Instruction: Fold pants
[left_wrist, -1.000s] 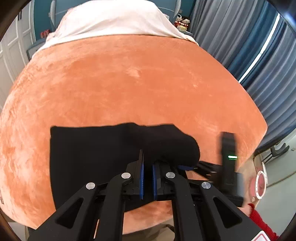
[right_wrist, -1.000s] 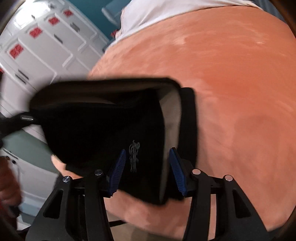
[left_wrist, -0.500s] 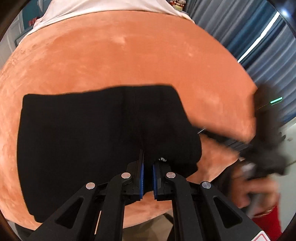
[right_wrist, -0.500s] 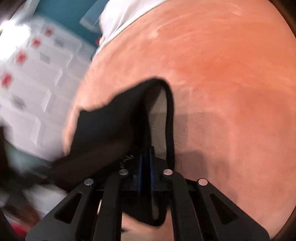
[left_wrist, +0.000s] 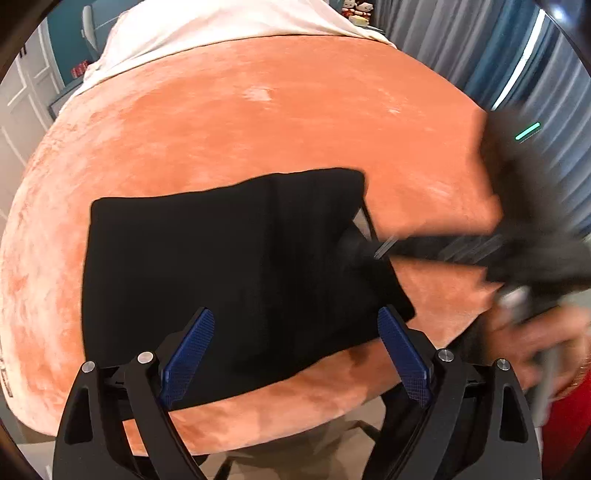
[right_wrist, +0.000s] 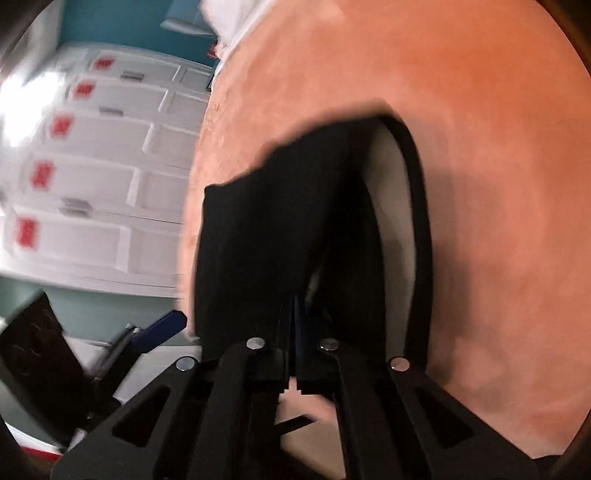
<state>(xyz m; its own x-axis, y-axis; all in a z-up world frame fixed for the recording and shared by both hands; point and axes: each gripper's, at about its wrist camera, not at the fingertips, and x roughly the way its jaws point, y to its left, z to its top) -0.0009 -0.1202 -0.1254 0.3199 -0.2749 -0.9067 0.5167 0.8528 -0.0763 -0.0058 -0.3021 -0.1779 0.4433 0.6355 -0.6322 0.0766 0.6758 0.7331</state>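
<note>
Pants (left_wrist: 236, 273) beneath opening left hand-held gripper (left_wrist: 295, 349), unpinched.

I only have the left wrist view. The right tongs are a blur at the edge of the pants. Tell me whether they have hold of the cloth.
Observer: Yes. In the right wrist view the right tongs are shut on the pants, with black cloth pinched between the blue pads.
Operator: Say which part they hold.
Observer: The edge beside the opening, where the pale lining shows inside a black rim.
Operator: Report what lies to the left of the pants there.
Observer: White drawers with red labels, beyond the orange blanket.
Operator: Check my left tongs from there.
Observer: One blue pad shows at the lower left, clear of the cloth.
</note>
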